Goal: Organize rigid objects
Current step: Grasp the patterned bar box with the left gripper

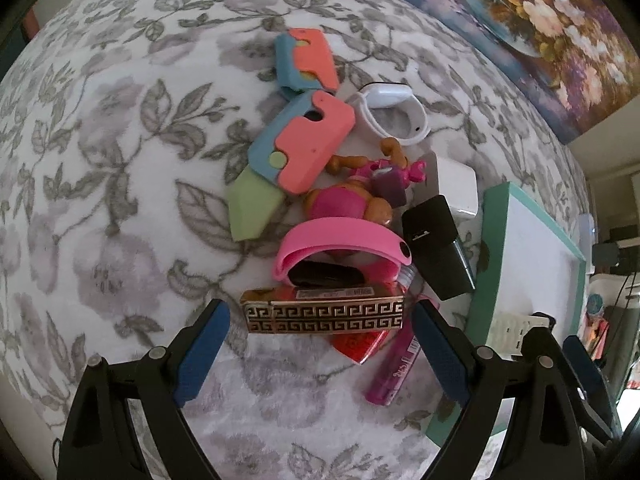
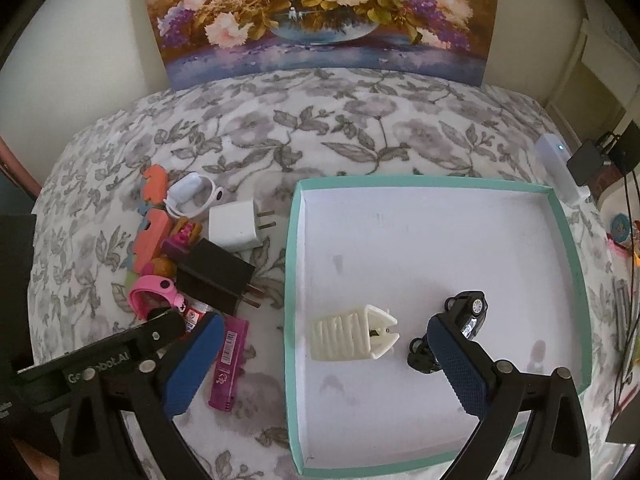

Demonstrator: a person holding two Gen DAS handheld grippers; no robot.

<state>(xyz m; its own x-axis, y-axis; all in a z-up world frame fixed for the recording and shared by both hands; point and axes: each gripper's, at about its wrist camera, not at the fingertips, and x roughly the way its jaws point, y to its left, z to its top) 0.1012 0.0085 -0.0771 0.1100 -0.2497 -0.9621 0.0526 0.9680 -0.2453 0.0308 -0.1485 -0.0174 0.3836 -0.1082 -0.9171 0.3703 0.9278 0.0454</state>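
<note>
1. While poised over the heap on the flowered cloth [image 1: 120, 168], shown with the left gripper [image 1: 320, 344] released: fingers [image 1: 200, 352] spread wide past both short ends of the gold-patterned case [image 1: 324, 316], touching neither.
2. Shown likewise with the right gripper [image 2: 324, 364] released and grasping nothing, hanging over the near left rim of the teal-rimmed tray [image 2: 294, 280].
3. Find the case at the near edge of the heap, outside the tray, lying partly on a red packet [image 1: 360, 346], touching the pink wristband [image 1: 344, 240] and just beside the purple lighter [image 1: 394, 364].
4. Judge the case stiff, light and probably slick, with a smooth metallic face. Take hold end to end as the fingers now stand, or better across the two long flat sides at mid-length. Expect some rocking on closing, given the uneven packet beneath.
5. Count on the cloth:
   - two orange-and-blue toy knives [image 1: 308, 60] [image 1: 304, 140]
   - two wristbands, the pink one and a white one [image 1: 394, 116]
   - two plug chargers, white [image 1: 456, 184] and black [image 1: 436, 244]
   - one doll [image 1: 348, 200], one purple lighter, one red packet, one gold case
6. Count in the tray: one white toy house [image 2: 352, 334] and one black toy car [image 2: 466, 312], near each other but apart.
</note>
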